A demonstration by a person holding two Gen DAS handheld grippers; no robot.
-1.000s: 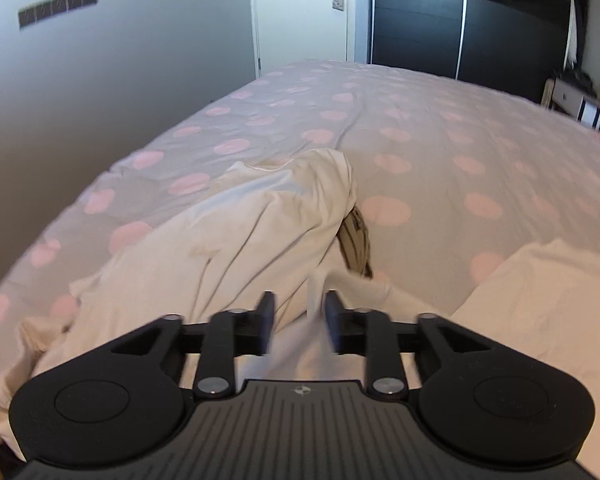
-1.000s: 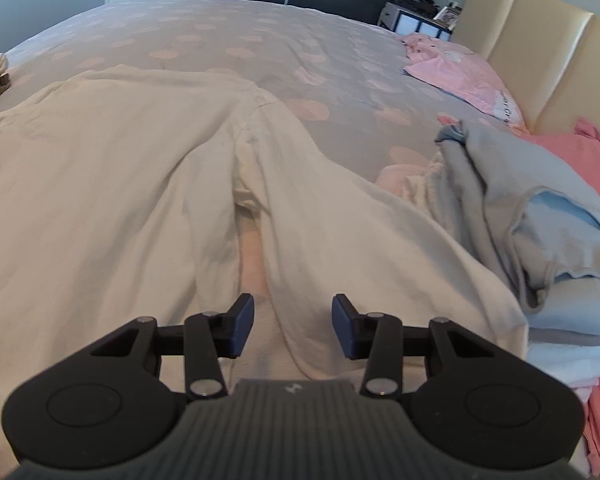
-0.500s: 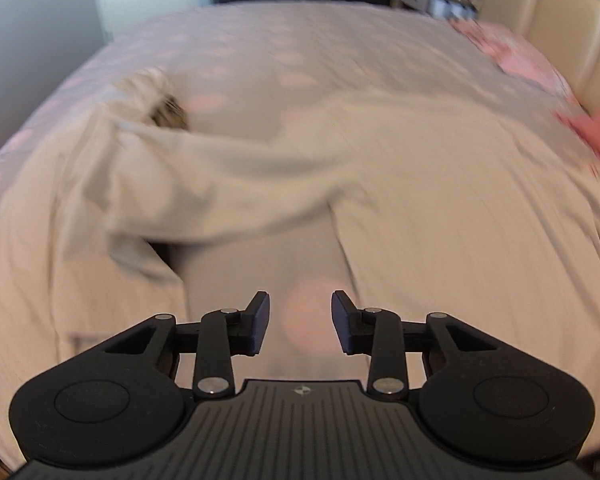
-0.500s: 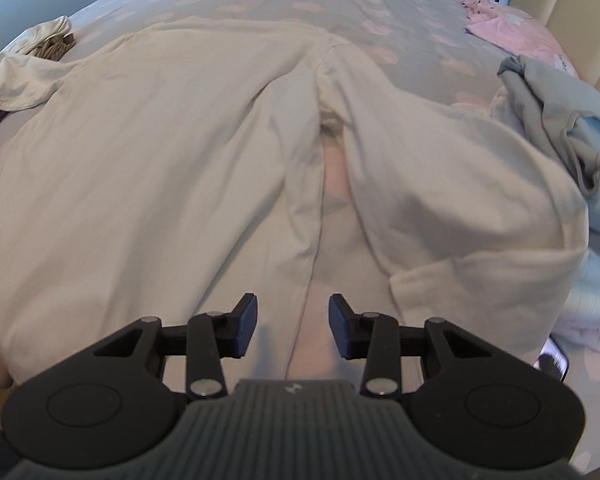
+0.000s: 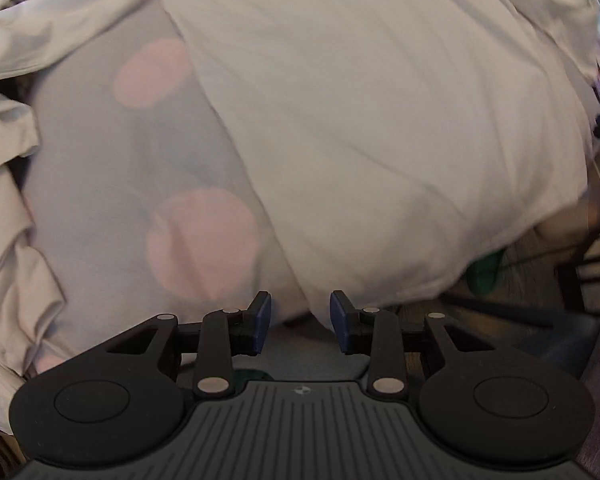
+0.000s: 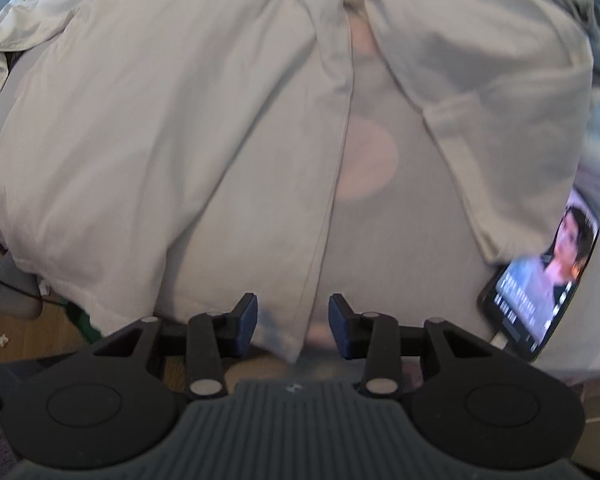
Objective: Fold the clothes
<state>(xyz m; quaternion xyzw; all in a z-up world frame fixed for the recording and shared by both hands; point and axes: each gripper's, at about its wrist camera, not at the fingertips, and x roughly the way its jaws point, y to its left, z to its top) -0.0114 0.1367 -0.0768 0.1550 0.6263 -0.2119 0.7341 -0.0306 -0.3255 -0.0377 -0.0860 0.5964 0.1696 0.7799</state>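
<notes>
Cream long-sleeved garment (image 6: 172,128) spread flat on the bed (image 5: 112,168), hem hanging over the near edge, sleeves running out to left and right. Soft, light, limp cotton by the look of it: no stiffness to rely on, likely to sag and crease between hold points, unlikely to slip once pinched. Not fragile.

Recommended hold points, as a judgement:
- Near hem corners, where doubled fabric gives a firmer pinch.
- Seam line (image 6: 340,160) between body and right sleeve (image 6: 492,112), for folding the sleeve inward.
- Avoid single-layer mid-panel fabric; likely to bunch and drag the bed cover with it.

Left claw (image 5: 300,322): apart, empty, aimed down at the near left corner of the hem (image 5: 316,308), fabric edge lying just between and beyond the fingertips. No contact confirmed; slight motion blur.

Right claw (image 6: 293,326): apart, empty, tilted down over the near hem beside the sleeve seam, cloth edge showing between the fingertips. Touching or just above: cannot tell.

Both claws low, near the bed edge, pointing toward the far side.

Phone (image 6: 540,280) with lit screen lying on the bed just right of the right sleeve cuff, cable attached. Keep folds clear of it.
</notes>
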